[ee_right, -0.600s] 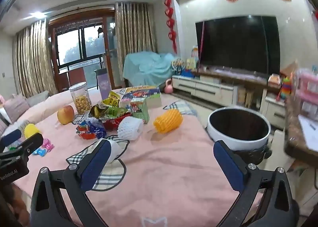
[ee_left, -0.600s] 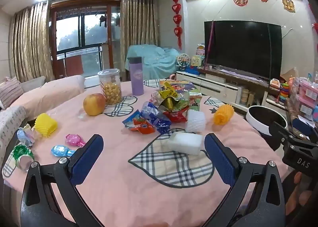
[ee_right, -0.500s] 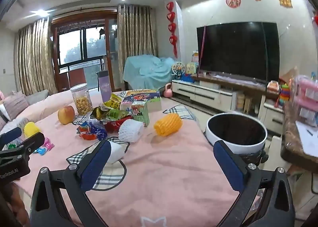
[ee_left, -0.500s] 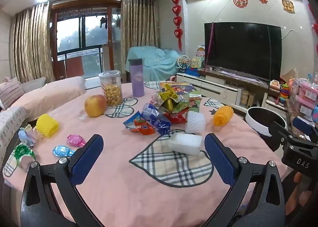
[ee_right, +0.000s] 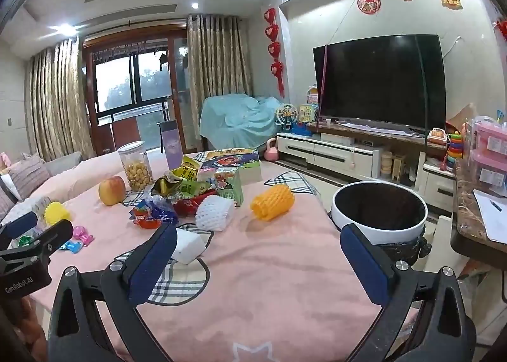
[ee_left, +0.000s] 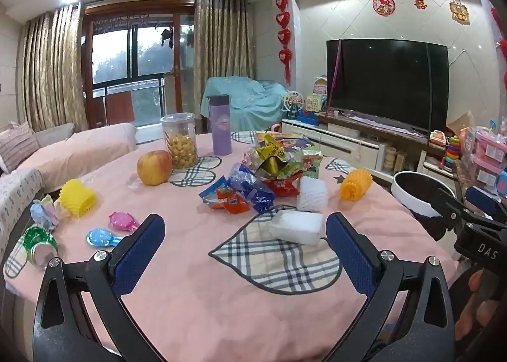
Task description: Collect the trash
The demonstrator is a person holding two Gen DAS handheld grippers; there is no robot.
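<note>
White foam block (ee_left: 296,227) lies just ahead of my wide-open, empty left gripper (ee_left: 244,254), long axis crosswise; my right gripper (ee_right: 258,262) gapes empty too.

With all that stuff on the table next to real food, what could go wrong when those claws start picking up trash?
Three possible snags. The apple and snack jar sit close to the wrapper pile, so food might get grabbed by mistake. The orange foam net lies near the table edge and could roll off. The bin stands beside the table, so anything released early by the open right hand-held gripper may miss it.
</note>
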